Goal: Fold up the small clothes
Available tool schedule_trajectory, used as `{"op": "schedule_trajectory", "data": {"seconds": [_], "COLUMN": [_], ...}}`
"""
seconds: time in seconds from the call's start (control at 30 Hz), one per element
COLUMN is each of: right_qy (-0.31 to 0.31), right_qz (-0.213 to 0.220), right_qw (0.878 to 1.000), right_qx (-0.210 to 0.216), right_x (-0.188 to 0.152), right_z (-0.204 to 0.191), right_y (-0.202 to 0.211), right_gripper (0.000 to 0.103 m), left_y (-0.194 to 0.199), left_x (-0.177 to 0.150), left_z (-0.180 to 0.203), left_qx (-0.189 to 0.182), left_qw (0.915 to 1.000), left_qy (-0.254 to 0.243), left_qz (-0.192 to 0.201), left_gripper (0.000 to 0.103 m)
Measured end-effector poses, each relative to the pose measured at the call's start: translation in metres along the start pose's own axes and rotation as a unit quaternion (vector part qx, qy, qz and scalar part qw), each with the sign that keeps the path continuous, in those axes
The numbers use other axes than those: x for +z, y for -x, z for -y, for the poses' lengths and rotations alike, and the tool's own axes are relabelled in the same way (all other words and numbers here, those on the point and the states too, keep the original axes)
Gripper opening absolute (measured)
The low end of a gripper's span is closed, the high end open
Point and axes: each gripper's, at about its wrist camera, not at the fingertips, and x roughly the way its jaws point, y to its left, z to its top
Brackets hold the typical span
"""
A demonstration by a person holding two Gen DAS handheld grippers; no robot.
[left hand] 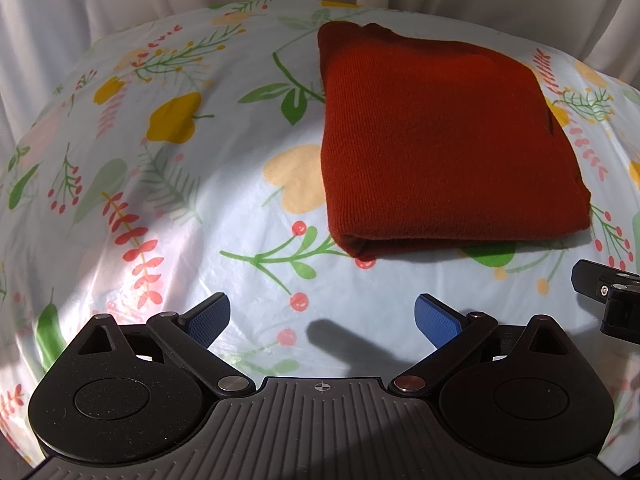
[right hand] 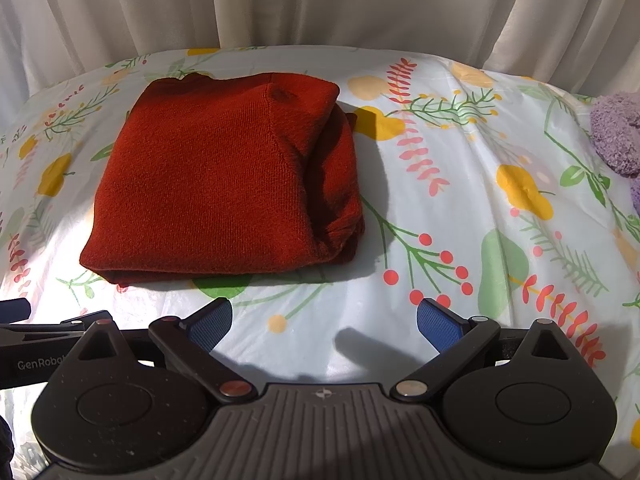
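Sweater: rust-red knit sweater [left hand: 448, 140] [right hand: 224, 176] lies folded into a thick, roughly square bundle on the far half of the table, its rounded fold edge toward the near side; on its right side the tucked layers bunch and show.
Tablecloth: glossy white tablecloth [left hand: 208, 216] [right hand: 460, 184] printed with yellow flowers, green leaves and red berries covers the table; sunlight and soft shadows fall across it.
Left gripper: left gripper [left hand: 322, 320] hovers over bare cloth on the near side, fingers spread wide, blue pads [left hand: 209, 320] facing each other with nothing between them; the sweater sits beyond it and a little to the right, not touched.
Right gripper: right gripper [right hand: 324, 322] is just as wide open and empty, near side of the table, the sweater ahead and to its left, apart from the pads.
Purple thing: fuzzy lilac fabric [right hand: 618, 136] rests at the far right edge of the table.
Curtain: white pleated curtain [right hand: 320, 4] hangs behind the table.
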Motion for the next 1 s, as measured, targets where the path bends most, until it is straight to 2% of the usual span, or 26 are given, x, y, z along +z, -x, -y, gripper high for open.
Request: {"op": "schedule_trajectory", "data": {"seconds": [0.8, 1.0], "right_qy": [0.004, 0.005], "right_qz": [-0.001, -0.001], "right_qw": [1.000, 1.000], "right_qx": [0.002, 0.003], "right_x": [0.0017, 0.0032], "right_z": [-0.0024, -0.0018], "right_y": [0.0010, -0.0005], "right_gripper": [0.099, 0.099], "left_y": [0.0042, 0.0051], "left_x": [0.0014, 0.0022], "left_z": [0.0013, 0.0031], "left_qx": [0.001, 0.014], "left_qw": [1.0000, 0.9997], "left_qy": [0.005, -0.004], "left_qz": [0.006, 0.019], "left_gripper": [0.101, 0.101]}}
